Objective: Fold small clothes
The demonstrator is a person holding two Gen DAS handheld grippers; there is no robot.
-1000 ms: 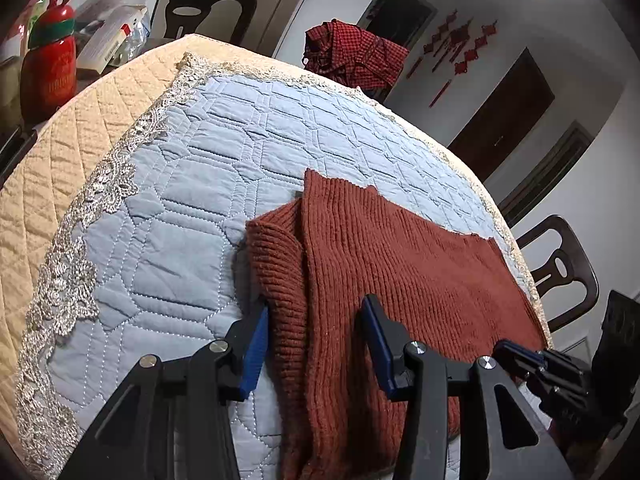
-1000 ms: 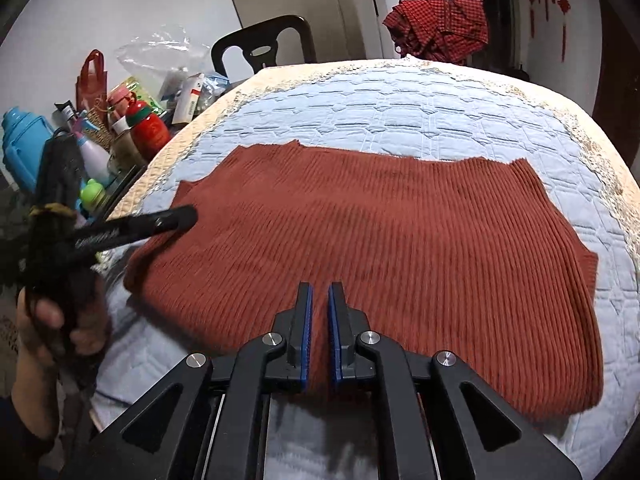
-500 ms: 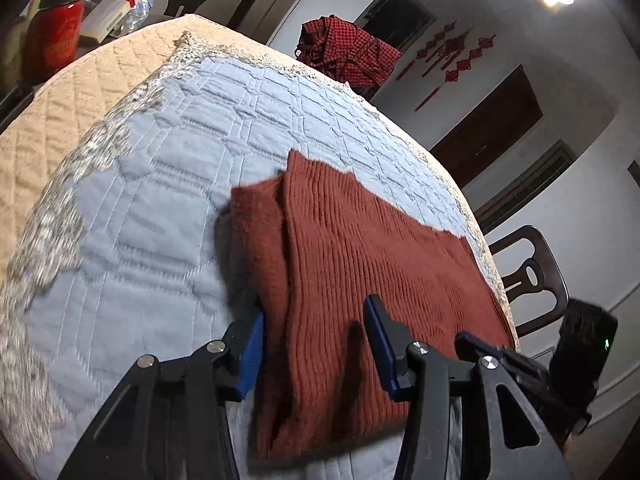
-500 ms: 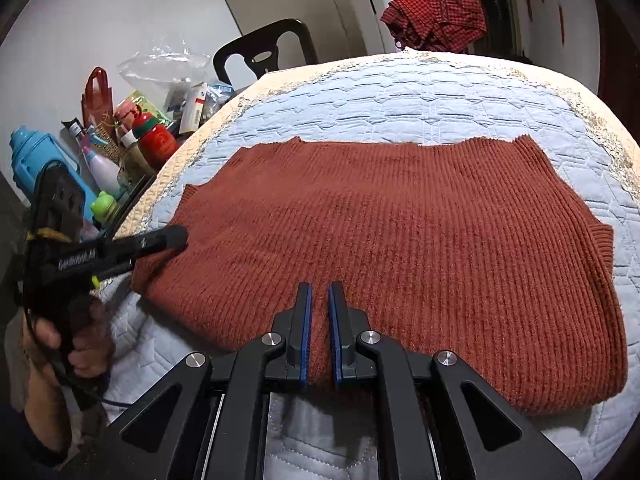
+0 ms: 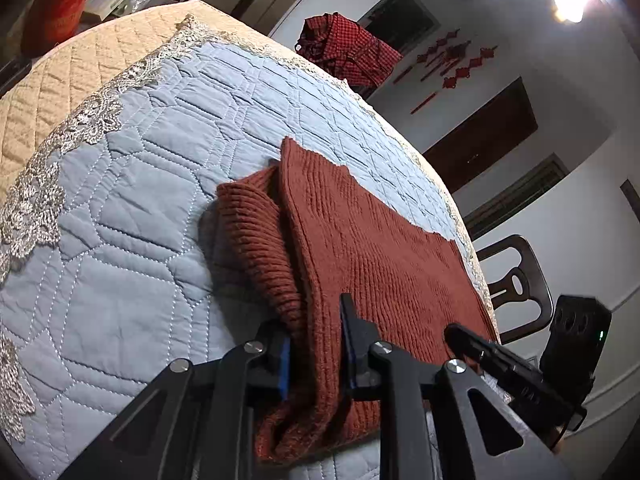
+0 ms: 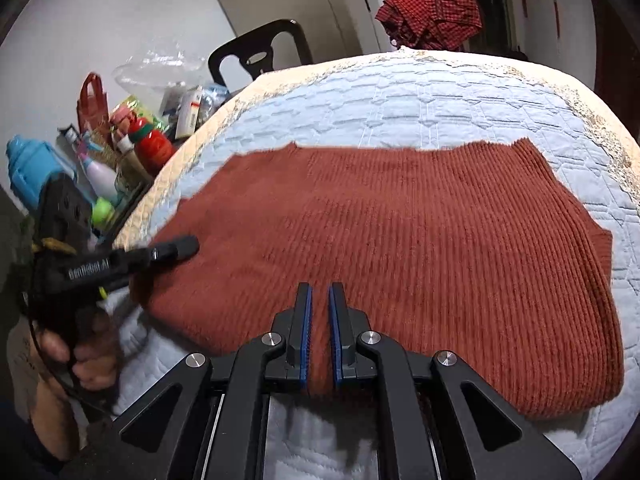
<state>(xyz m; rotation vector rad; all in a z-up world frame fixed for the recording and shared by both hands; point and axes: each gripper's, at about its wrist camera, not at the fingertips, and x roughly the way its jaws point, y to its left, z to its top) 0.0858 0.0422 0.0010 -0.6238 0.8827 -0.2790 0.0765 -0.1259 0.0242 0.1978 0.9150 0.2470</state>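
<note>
Since a second ago the left tool [image 5: 314, 344] has narrowed: its jaws, then spread wide astride the garment's edge, have just been closing and now pinch a bunched fold of the sweater [image 5: 360, 248] between the blue pads. The right tool [image 6: 319, 332] is unchanged, clamped on the near hem of the same sweater [image 6: 400, 232], a thin ridge of knit caught between its pads. The left wrist view has tilted slightly, so the garment sits a little lower in it.

The sweater is a rust-red, ribbed knit, roughly rectangular as laid out, with a folded sleeve or cuff rolled into a thick tube along its left edge. It lies flat on the counter [image 6: 400, 92], near the front edge. Its long axis runs left to right across the right wrist view, the ribs running from the near hem toward the far side.

The counter carries a pale blue quilted cover stitched in hexagons, bordered by silvery lace [image 5: 80, 120] over a cream quilted underlayer.
</note>
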